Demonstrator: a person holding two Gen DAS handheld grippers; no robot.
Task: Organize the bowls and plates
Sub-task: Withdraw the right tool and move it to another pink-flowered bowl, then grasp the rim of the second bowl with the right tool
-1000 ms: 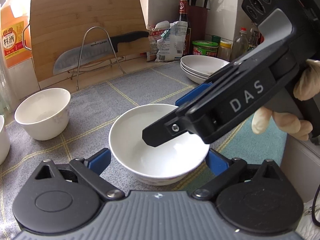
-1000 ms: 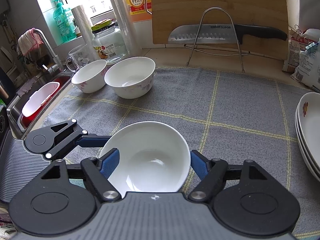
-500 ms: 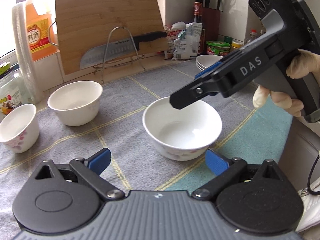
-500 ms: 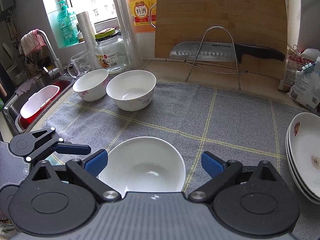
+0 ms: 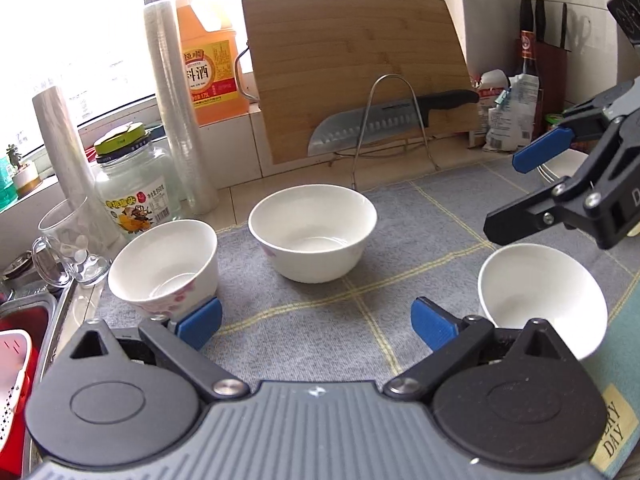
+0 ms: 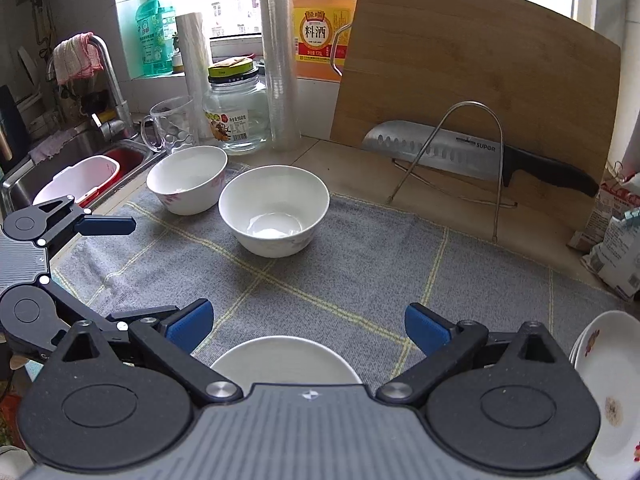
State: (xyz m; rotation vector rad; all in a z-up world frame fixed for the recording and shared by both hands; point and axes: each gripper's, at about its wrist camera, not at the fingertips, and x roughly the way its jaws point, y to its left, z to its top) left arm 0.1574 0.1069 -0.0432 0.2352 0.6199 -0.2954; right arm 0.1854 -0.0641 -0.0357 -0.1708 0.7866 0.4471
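A home kitchen. A tiled counter [image 6: 352, 160] is running beneath a bright window, carrying a steel sink [image 6: 72, 148] with a tap [image 6: 112, 84], a green dish-soap bottle [image 6: 152, 28], a jug of cooking wine [image 6: 320, 28], a bamboo cutting board [image 6: 472, 92] with a kitchen knife [image 6: 460, 152] leaning on it, a knife block [image 5: 548, 64] and white bowls [image 6: 274, 208] sitting on a grey cloth [image 6: 360, 272].

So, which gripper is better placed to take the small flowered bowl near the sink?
Probably the left gripper: it is open and the flowered bowl sits just beyond its finger. The opening right gripper is farther off.
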